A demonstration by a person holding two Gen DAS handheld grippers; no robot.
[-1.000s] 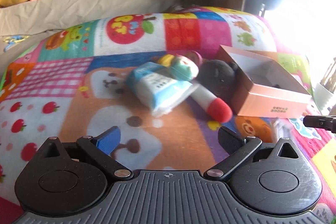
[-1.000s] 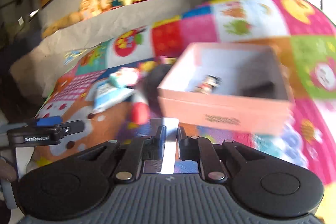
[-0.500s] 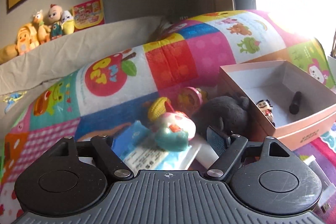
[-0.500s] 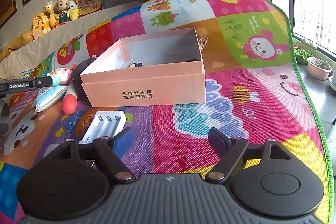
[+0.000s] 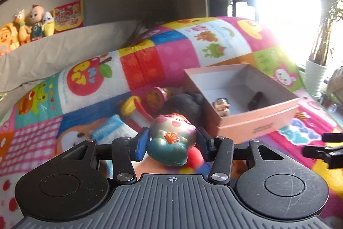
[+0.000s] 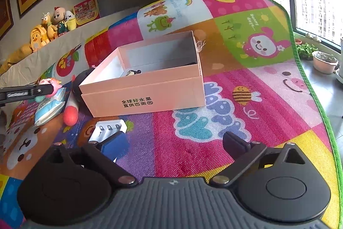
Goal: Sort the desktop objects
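Lifted since before, pig figurine [image 5: 171, 141] sits clamped between left claw [image 5: 172, 141] fingers.

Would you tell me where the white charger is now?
In the right wrist view, the white charger lies on the mat, before the pink box, beside the right gripper.

left gripper [image 5: 172, 141] fingers have just closed onto something; right gripper [image 6: 173, 141] fingers have just spread wide, empty.

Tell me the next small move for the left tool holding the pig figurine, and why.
Probably carry it right, over the open pink cardboard box. The left tool has just been closing and its pads now press both sides of the glossy pink-and-teal pig figurine, lifted off the colourful play mat. The box already holds a small figurine.
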